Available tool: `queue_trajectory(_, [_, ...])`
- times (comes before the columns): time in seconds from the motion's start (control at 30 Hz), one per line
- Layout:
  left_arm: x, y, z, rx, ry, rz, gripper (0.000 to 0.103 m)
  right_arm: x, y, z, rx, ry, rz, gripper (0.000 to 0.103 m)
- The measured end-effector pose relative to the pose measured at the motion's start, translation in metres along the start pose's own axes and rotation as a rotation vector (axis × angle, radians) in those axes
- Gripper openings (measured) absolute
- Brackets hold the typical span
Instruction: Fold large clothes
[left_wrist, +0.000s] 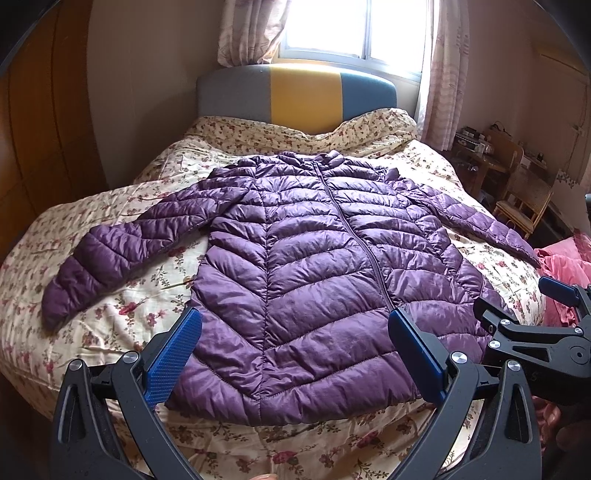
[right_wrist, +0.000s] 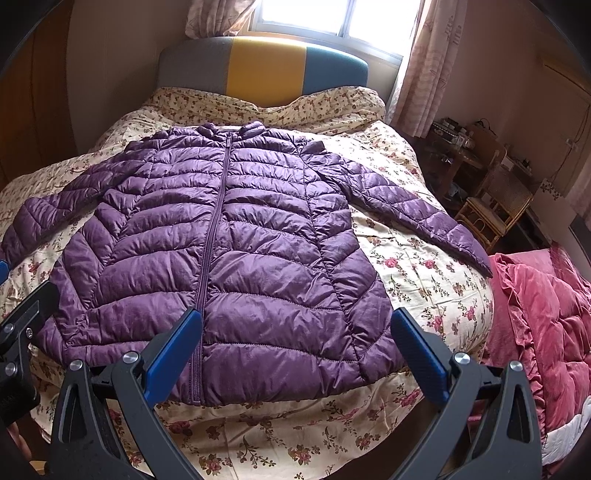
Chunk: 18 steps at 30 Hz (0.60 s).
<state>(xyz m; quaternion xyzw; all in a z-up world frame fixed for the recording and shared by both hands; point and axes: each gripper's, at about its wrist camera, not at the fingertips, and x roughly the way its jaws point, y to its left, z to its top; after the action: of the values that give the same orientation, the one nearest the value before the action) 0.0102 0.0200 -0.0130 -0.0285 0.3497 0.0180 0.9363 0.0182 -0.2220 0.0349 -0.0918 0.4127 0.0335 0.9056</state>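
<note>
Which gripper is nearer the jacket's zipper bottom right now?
Right. The right gripper is open with the zipper end by its inner finger; the left gripper, also open, hovers over the hem further left.

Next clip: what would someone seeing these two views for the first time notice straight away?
A purple quilted jacket lies zipped and spread flat, sleeves out to both sides, across the middle of a floral bedspread. Behind it stands a headboard in grey, yellow and blue under a bright window. Near the hem, the left hand-held gripper and the right hand-held gripper are both open, holding nothing.
</note>
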Motion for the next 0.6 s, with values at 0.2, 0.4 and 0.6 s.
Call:
queue_trajectory(0.2, [0.003, 0.002, 0.0, -0.001, 0.0, 0.005, 0.1, 0.003, 0.001, 0.0, -0.002, 0.003, 0.005, 0.101])
queue_trajectory(0.4, [0.004, 0.004, -0.002, -0.002, 0.002, 0.006, 0.1, 0.009, 0.0, 0.003, 0.007, 0.01, 0.014, 0.101])
queue_trajectory(0.6, [0.007, 0.007, -0.002, -0.001, 0.002, 0.01, 0.1, 0.014, -0.003, 0.006, 0.018, 0.014, 0.017, 0.101])
